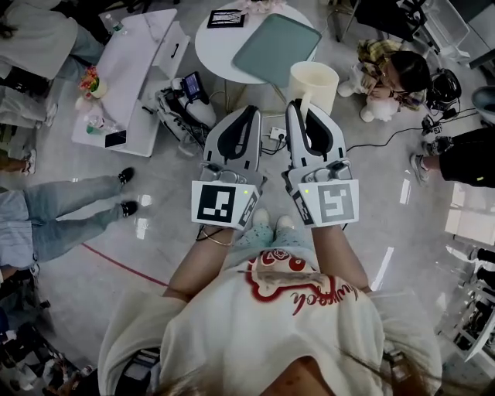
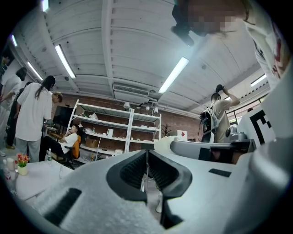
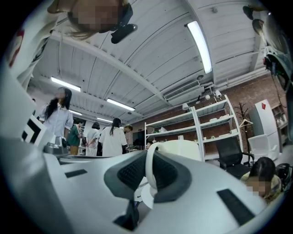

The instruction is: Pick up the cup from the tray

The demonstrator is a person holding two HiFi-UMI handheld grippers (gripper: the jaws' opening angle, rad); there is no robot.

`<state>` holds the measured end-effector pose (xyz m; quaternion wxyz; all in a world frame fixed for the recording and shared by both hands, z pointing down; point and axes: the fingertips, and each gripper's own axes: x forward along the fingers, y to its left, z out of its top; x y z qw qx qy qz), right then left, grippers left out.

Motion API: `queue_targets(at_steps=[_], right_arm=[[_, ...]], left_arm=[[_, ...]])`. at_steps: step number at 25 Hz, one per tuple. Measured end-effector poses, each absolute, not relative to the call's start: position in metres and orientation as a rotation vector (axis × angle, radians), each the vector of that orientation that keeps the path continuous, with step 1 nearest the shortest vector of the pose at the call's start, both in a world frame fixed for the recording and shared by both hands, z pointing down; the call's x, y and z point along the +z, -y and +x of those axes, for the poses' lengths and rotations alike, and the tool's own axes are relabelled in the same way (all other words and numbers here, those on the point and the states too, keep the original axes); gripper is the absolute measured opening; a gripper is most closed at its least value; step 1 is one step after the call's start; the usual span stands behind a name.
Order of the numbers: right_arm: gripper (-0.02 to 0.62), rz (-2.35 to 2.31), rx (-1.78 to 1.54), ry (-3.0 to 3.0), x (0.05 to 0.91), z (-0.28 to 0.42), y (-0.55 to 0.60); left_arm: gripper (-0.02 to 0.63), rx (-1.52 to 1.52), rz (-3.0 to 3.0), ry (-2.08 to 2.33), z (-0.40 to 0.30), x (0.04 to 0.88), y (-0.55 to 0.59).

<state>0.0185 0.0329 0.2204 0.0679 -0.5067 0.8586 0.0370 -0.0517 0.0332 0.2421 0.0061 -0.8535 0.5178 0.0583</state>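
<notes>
A cream cup (image 1: 313, 83) hangs in the air in front of me, off the tray. My right gripper (image 1: 303, 108) is shut on its thin handle (image 3: 149, 170), and the cup body (image 3: 184, 148) shows just beyond the jaws in the right gripper view. My left gripper (image 1: 249, 113) is held beside it at the same height. Its jaws meet in the left gripper view (image 2: 147, 159) with nothing between them. The green tray (image 1: 276, 46) lies bare on the round white table (image 1: 213, 42) beyond both grippers.
A black patterned card (image 1: 226, 18) lies on the round table's far left. A white bench (image 1: 131, 73) with flowers and bottles stands at the left. People sit at the left and the right (image 1: 402, 77). Cables and a power strip (image 1: 276, 133) lie on the floor below the grippers.
</notes>
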Motion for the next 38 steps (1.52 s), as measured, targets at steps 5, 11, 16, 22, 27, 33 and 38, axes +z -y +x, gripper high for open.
queue_targets(at_steps=[5, 11, 16, 22, 27, 33, 38], right_arm=[[0.041, -1.525, 0.123, -2.598, 0.218, 0.031, -0.043], [0.041, -1.532, 0.155, -2.584, 0.215, 0.046, -0.05], [0.041, -1.518, 0.192, -2.58, 0.208, 0.048, -0.057], [0.041, -1.52, 0.191, -2.59, 0.212, 0.053, -0.059], [0.041, -1.518, 0.202, -2.591, 0.21, 0.054, -0.063], [0.041, -1.523, 0.203, -2.594, 0.208, 0.056, -0.065], [0.041, -1.51, 0.22, -2.595, 0.204, 0.054, -0.069]], left_arm=[[0.026, 0.219, -2.653, -1.642, -0.041, 0.236, -0.04], [0.026, 0.216, -2.652, -1.638, -0.026, 0.236, -0.052], [0.026, 0.226, -2.648, -1.627, -0.018, 0.231, -0.057], [0.026, 0.227, -2.647, -1.626, -0.012, 0.231, -0.059], [0.026, 0.227, -2.656, -1.625, -0.009, 0.232, -0.062], [0.026, 0.23, -2.658, -1.604, -0.004, 0.226, -0.063], [0.026, 0.23, -2.656, -1.596, -0.001, 0.223, -0.066]])
